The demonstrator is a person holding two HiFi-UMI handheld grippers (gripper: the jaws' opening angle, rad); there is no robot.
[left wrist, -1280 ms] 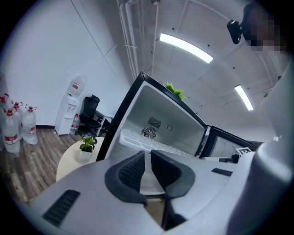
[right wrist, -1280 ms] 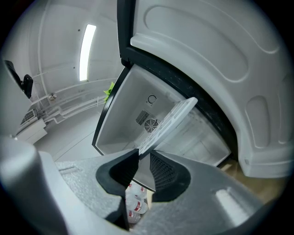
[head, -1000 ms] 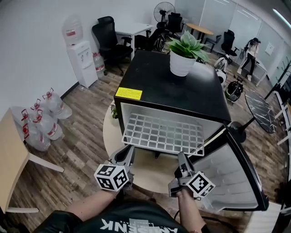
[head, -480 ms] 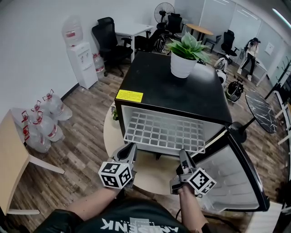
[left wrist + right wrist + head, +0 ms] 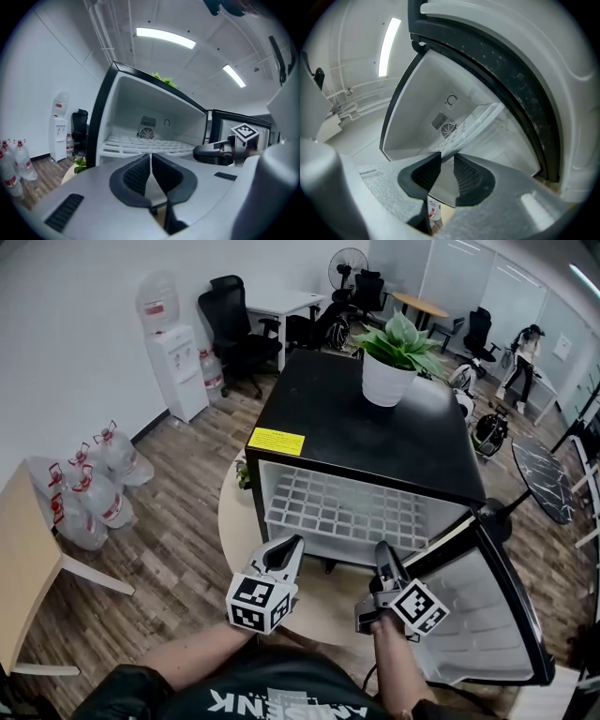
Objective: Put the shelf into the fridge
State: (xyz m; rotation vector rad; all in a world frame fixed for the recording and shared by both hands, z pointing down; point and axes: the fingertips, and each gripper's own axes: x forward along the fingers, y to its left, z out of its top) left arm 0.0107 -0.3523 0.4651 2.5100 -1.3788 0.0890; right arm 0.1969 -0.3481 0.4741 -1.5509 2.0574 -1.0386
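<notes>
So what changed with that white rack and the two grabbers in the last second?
The shelf slid deeper into the fridge. The left gripper and right gripper now sit off its front edge. The door stayed open, plant still on top.

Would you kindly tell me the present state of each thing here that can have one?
Fridge: door swung wide open.
Shelf: lying flat inside the fridge.
Left tongs: shut, empty.
Right tongs: slightly apart, empty.
Potted plant: upright on the fridge top.
</notes>
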